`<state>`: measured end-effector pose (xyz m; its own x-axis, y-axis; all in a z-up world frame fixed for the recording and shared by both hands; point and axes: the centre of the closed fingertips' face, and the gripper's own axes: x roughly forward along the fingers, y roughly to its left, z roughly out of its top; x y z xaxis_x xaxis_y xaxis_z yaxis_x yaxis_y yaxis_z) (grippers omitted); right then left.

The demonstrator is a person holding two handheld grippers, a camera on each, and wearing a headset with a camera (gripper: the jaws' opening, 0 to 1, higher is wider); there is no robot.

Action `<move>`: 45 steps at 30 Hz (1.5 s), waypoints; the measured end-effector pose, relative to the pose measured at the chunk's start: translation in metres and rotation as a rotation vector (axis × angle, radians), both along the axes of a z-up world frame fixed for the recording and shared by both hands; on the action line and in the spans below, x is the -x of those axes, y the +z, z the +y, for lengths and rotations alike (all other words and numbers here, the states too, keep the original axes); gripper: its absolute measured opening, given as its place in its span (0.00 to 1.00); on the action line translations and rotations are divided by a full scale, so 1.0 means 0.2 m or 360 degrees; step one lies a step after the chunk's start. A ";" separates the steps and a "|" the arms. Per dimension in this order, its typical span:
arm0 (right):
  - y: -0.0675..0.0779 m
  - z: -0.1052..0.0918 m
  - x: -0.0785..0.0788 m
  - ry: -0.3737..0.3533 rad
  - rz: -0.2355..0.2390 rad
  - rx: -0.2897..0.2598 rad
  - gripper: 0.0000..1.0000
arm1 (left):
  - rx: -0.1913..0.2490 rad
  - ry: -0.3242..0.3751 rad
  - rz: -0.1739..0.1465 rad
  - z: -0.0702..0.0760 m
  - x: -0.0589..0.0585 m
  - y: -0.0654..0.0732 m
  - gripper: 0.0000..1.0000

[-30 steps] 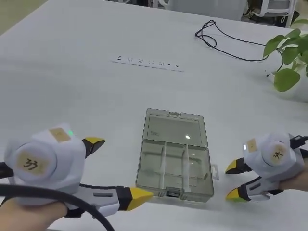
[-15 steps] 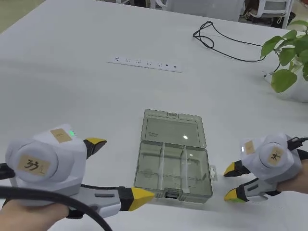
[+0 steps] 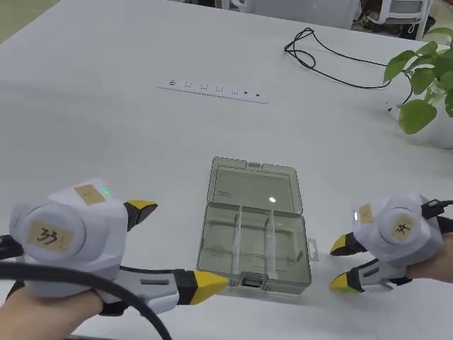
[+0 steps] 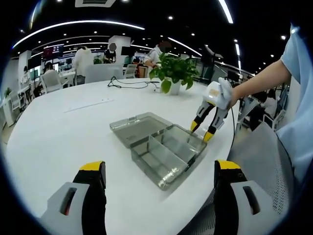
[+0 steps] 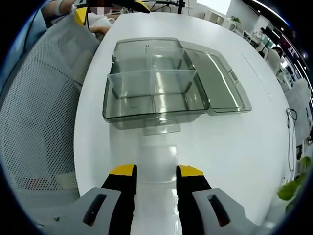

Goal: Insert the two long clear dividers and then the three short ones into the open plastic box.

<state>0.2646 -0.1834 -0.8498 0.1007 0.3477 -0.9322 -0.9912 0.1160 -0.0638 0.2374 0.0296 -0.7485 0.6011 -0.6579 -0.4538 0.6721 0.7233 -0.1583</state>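
Head view: open plastic box [image 3: 255, 185] sits on the tabletop [image 3: 106, 120], between both grippers.
Left gripper [image 4: 160, 166]: jaws wide apart, box well ahead.
Right gripper [image 5: 156, 170]: jaws parted, box just ahead, clear divider [image 5: 161, 128] against its near wall.

- The left gripper [image 3: 175, 244] sat low on the person's left, with its yellow-tipped jaws spread wide and pointing to the right.
- The left hand [image 3: 39, 315] gripped it from below.
- In the left gripper view, the left gripper [image 4: 160, 167] showed the same wide gap.
- The right gripper [image 3: 341, 263] sat low on the right, pointing left, jaws a narrow gap apart.
- The right hand [image 3: 440, 263] held it from behind.
- The right gripper view showed the right gripper [image 5: 155, 171] with near-parallel jaws.
- A bare forearm [image 4: 259, 81] reached out from a light blue sleeve.
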 end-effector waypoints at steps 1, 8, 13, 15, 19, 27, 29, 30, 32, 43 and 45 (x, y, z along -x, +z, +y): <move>0.00 0.00 0.00 -0.0014 0.0010 -0.0006 0.33 | 0.0004 0.0005 0.0001 0.00 0.00 0.00 0.94; 0.05 -0.03 -0.03 -0.0044 -0.0039 -0.0013 0.33 | 0.0009 0.0008 0.0002 0.00 -0.01 0.00 0.93; 0.08 -0.04 -0.05 -0.0072 -0.0077 -0.0034 0.33 | 0.0026 0.0001 0.0010 -0.03 -0.02 0.00 0.91; 0.10 -0.04 -0.05 -0.0078 -0.0096 -0.0045 0.33 | 0.0030 -0.0005 0.0010 -0.04 -0.02 0.01 0.91; 0.17 -0.03 -0.07 -0.0086 -0.0157 -0.0078 0.33 | 0.0053 -0.0014 0.0021 -0.07 -0.04 0.02 0.86; 0.35 0.06 -0.10 -0.0058 -0.0301 -0.0202 0.33 | 0.0103 -0.0059 0.0055 -0.18 -0.07 0.04 0.77; 0.39 0.09 -0.10 -0.0041 -0.0324 -0.0221 0.33 | 0.0126 -0.0061 0.0078 -0.20 -0.08 0.04 0.74; 0.41 0.10 -0.10 -0.0034 -0.0337 -0.0226 0.33 | 0.0157 -0.0062 0.0101 -0.22 -0.08 0.04 0.72; 0.44 0.13 -0.09 -0.0002 -0.0374 -0.0240 0.33 | 0.0188 -0.0051 0.0167 -0.24 -0.08 0.02 0.67; 0.59 0.30 -0.06 0.0137 -0.0511 -0.0320 0.33 | 0.0599 -0.0015 0.0405 -0.39 -0.12 0.11 0.48; 0.61 0.33 -0.06 0.0160 -0.0537 -0.0334 0.32 | 0.0634 -0.0018 0.0430 -0.41 -0.13 0.12 0.45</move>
